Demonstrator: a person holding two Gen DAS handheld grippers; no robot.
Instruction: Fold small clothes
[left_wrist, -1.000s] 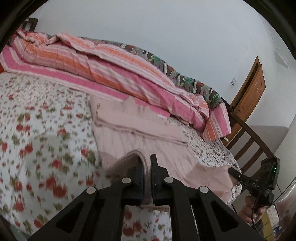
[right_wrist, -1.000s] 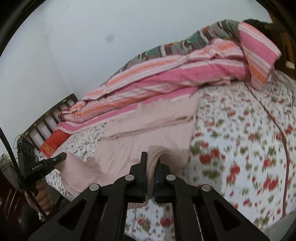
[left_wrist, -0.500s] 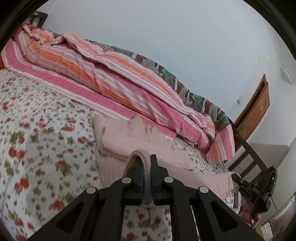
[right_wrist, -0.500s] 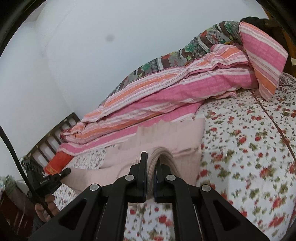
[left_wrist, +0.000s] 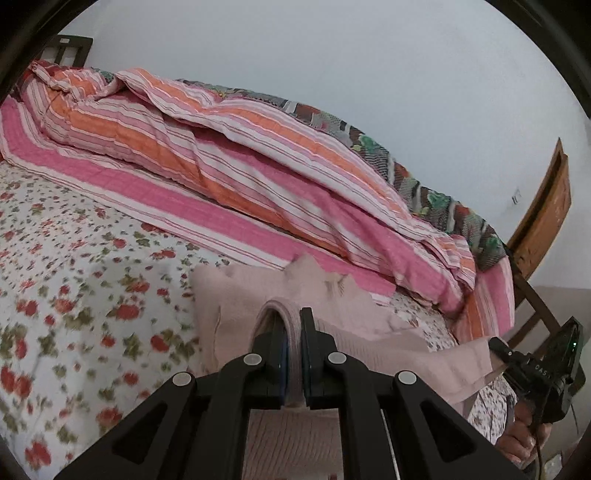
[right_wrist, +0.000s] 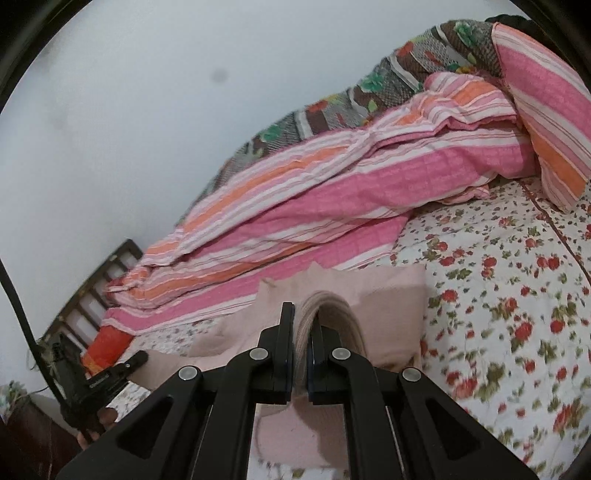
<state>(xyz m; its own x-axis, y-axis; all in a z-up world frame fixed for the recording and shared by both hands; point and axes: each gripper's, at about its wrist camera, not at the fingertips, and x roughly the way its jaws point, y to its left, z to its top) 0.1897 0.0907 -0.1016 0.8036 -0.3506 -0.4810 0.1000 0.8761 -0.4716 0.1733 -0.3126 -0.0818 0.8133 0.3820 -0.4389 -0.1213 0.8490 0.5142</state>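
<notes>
We see the pale pink garment (left_wrist: 236, 295) lying on the floral bedsheet (left_wrist: 74, 288), its near edge lifted at six o'clock. Our left gripper (left_wrist: 293, 354) and right gripper (right_wrist: 303, 354) each pinch a fold of it. The striped quilt (left_wrist: 221, 158) lies at twelve o'clock.

Soft even daylight, no glare or hard shadows. Motion blur on floral bedsheet (left_wrist: 77, 306) nr frame edges. Strong fisheye bend, dark vignette corners.
</notes>
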